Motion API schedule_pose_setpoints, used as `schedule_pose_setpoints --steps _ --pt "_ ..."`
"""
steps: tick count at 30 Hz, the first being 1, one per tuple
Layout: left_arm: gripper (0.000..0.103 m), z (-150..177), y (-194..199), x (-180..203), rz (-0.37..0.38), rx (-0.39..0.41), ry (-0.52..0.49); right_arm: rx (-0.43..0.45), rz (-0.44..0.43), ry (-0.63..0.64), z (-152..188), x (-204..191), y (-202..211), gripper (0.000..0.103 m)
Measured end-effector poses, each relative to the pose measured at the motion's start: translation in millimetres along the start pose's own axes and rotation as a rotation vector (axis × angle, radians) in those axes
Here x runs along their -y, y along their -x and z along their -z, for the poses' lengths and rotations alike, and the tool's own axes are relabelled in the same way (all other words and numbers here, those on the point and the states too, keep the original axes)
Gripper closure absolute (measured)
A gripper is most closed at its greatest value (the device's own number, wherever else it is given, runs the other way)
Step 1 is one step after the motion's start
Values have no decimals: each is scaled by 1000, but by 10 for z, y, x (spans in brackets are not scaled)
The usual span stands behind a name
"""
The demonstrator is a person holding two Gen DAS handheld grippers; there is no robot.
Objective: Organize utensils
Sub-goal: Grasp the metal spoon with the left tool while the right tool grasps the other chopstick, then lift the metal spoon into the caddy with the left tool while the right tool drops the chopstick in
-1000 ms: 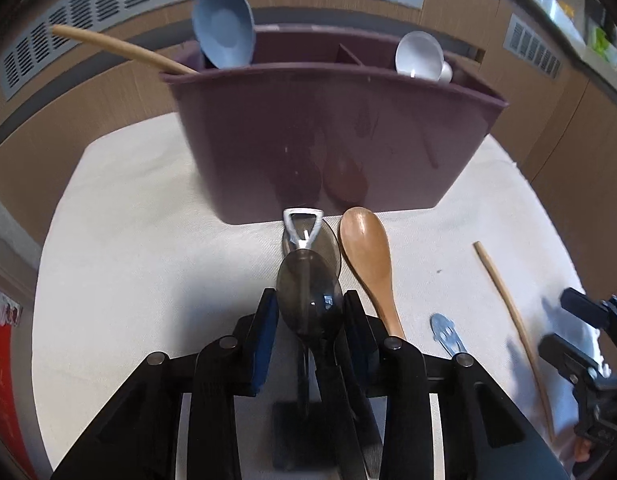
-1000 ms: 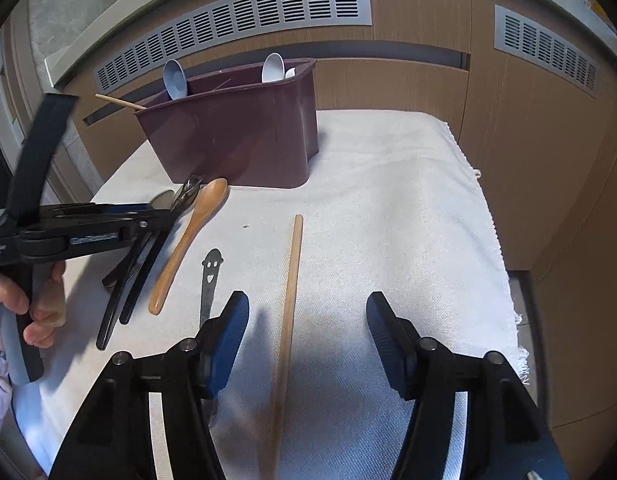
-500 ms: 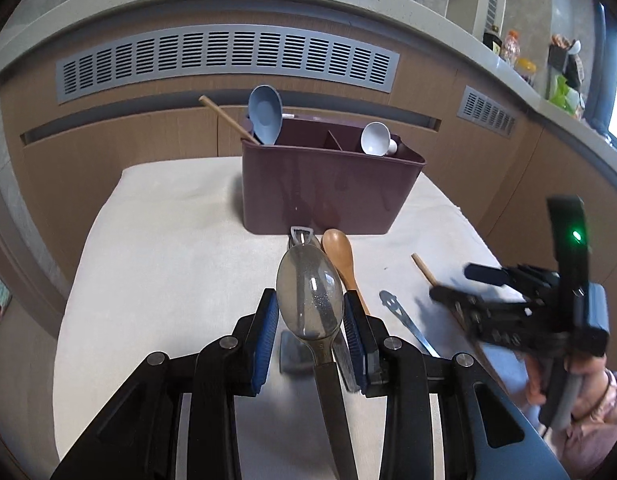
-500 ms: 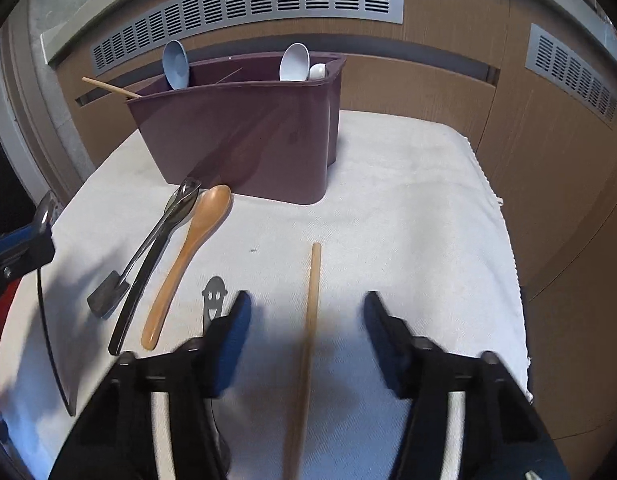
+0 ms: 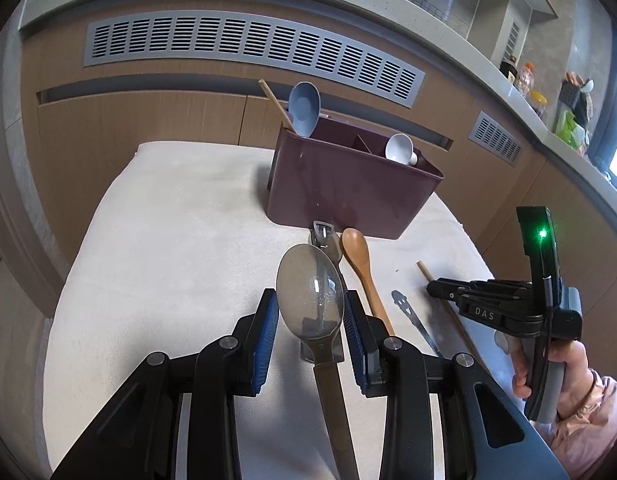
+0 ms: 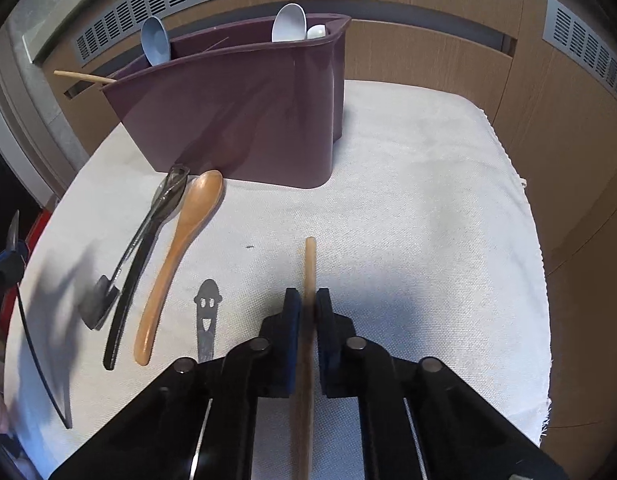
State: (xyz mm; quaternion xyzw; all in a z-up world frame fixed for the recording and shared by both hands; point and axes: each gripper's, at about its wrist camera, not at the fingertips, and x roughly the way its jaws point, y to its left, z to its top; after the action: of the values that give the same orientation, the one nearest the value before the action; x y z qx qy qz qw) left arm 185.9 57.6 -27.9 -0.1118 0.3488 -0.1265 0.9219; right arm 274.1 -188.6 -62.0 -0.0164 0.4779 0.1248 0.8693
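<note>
The left hand-held gripper (image 5: 310, 316) is clamped on a grey translucent plastic spoon (image 5: 310, 300), held above the white cloth-covered surface (image 5: 168, 240). The right hand-held gripper (image 6: 307, 312) has closed on a long wooden chopstick (image 6: 310, 264) lying on the cloth. The dark maroon plastic utensil caddy (image 6: 244, 120) holds 2 pale spoons upright.

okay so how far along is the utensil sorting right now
Partly done: a blue spoon, a white spoon and a stick stand in the maroon caddy. Left gripper holds a metal spoon; right gripper clamps a chopstick. Wooden spoon, smiley utensil and dark utensils remain.
</note>
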Motion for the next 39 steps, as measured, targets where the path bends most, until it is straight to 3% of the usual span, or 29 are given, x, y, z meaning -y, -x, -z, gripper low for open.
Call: schedule_pose_setpoints --steps 6,21,24,32,39 --pt "69 3 59 -6 5 8 8 66 -58 -15 29 -29 364 98" --pt "69 -106 320 283 -8 36 -43 191 -41 23 154 -24 854 98" --pt "69 -131 385 354 -16 49 -63 163 -13 69 167 -71 792 98" --pt "69 -126 442 455 -35 54 -94 -26 23 81 98 -45 56 95" --pt "69 -135 426 388 -22 51 -77 4 7 73 93 -43 159 97"
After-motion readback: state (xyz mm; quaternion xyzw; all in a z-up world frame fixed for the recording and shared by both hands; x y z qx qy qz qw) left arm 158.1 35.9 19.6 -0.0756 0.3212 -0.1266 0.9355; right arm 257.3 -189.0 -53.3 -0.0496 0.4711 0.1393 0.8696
